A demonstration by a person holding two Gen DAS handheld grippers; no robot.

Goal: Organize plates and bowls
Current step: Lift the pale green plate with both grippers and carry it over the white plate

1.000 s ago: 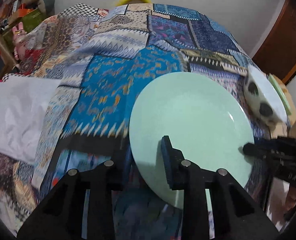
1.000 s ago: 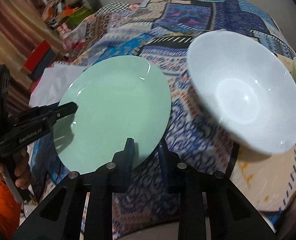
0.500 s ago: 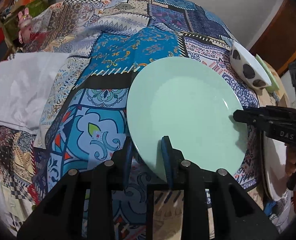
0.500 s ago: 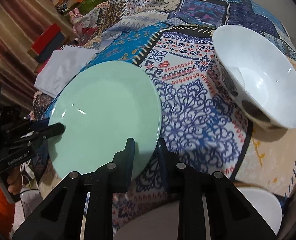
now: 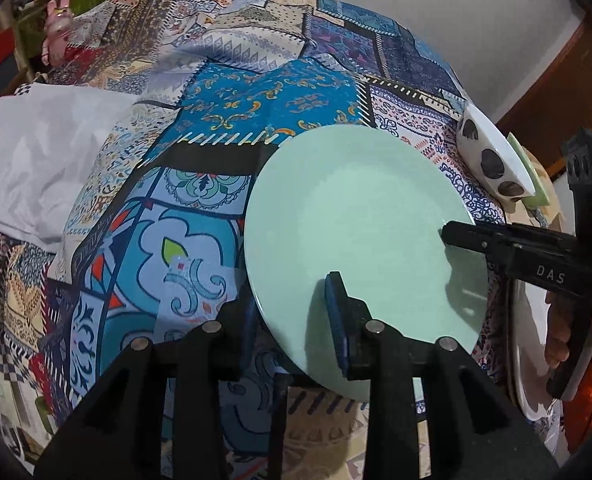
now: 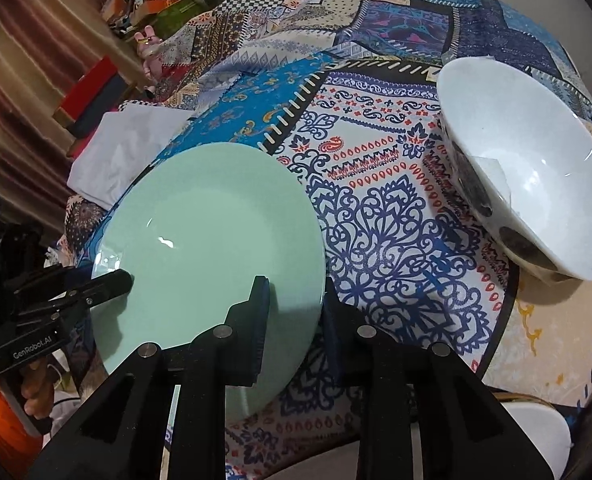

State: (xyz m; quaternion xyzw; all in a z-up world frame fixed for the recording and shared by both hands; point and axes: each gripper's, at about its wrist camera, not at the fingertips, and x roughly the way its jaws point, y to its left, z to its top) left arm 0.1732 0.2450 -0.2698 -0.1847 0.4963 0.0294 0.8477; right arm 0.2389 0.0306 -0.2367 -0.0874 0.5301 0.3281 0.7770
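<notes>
A mint green plate hangs tilted over the near edge of the patchwork-covered table, held at two sides. My left gripper has the plate's near rim between its pads, one pad on top and one beneath; its jaws are opening slightly. The right gripper reaches in from the right onto the plate's far side. In the right wrist view, my right gripper pinches the plate by its right rim, jaws also easing open. The left gripper grips its left edge.
A white bowl with dark spots leans on its side at the right, and a pale green dish shows behind it. A white plate lies lower at the near right. A white folded cloth lies left.
Both grippers have drawn the green plate back toward the near edge of the table, so the spotted bowl looks farther off. Both still have the plate.
</notes>
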